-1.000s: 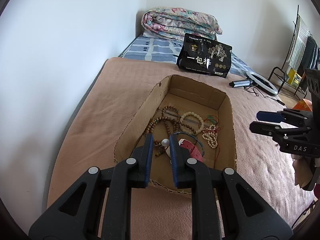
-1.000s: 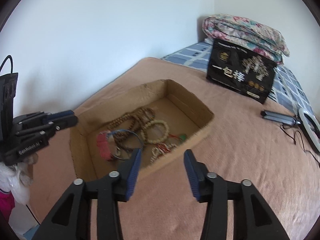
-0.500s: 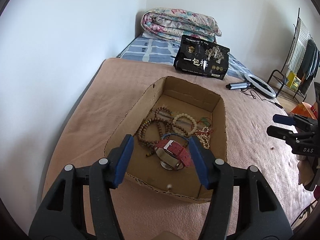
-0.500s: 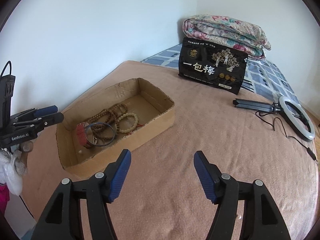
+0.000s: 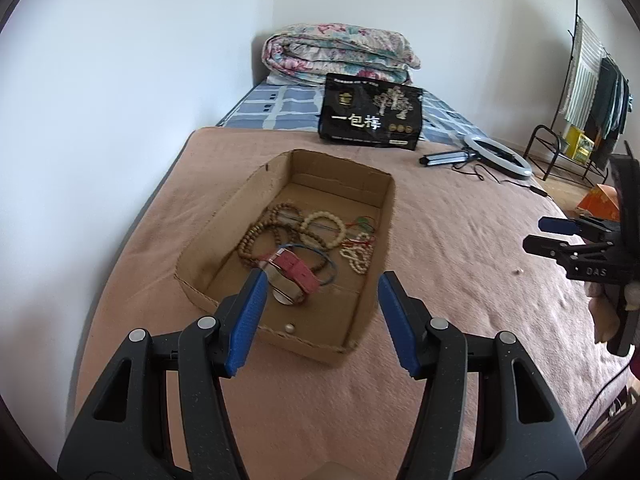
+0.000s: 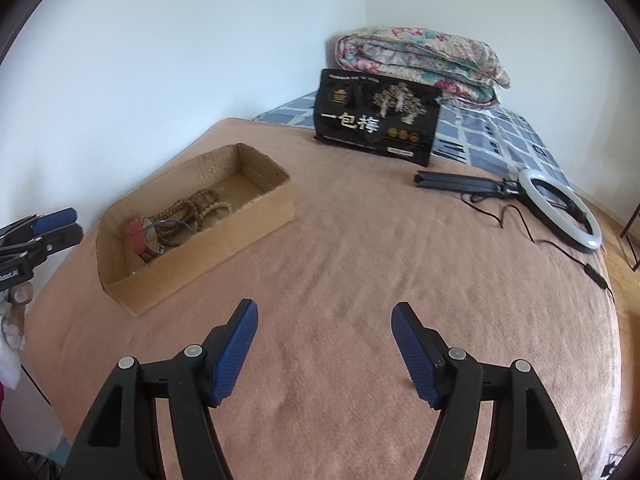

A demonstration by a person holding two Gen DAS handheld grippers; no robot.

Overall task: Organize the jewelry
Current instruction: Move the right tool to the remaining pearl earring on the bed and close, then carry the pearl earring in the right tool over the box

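A shallow cardboard box [image 5: 384,208] [image 6: 260,216] lies on the pink blanket. Inside it are brown bead strings [image 5: 260,236], a cream bead bracelet [image 5: 322,224], a white bead string with red cord [image 5: 358,254], a red-strapped watch [image 5: 294,270] [image 6: 138,236], a blue ring and a loose pearl [image 5: 289,327] near the front wall. My left gripper [image 5: 322,318] is open and empty, above the box's near end. My right gripper [image 6: 324,350] is open and empty over bare blanket, well right of the box.
A black snack bag [image 5: 370,118] [image 6: 376,118] stands behind the box, with a folded floral quilt [image 5: 340,54] beyond it. A ring light with cable [image 6: 560,208] lies at the right. A clothes rack [image 5: 592,92] stands off the bed.
My left gripper opened, dropped the pearl into the box and drew back. My right gripper opened wider and moved right, away from the box.
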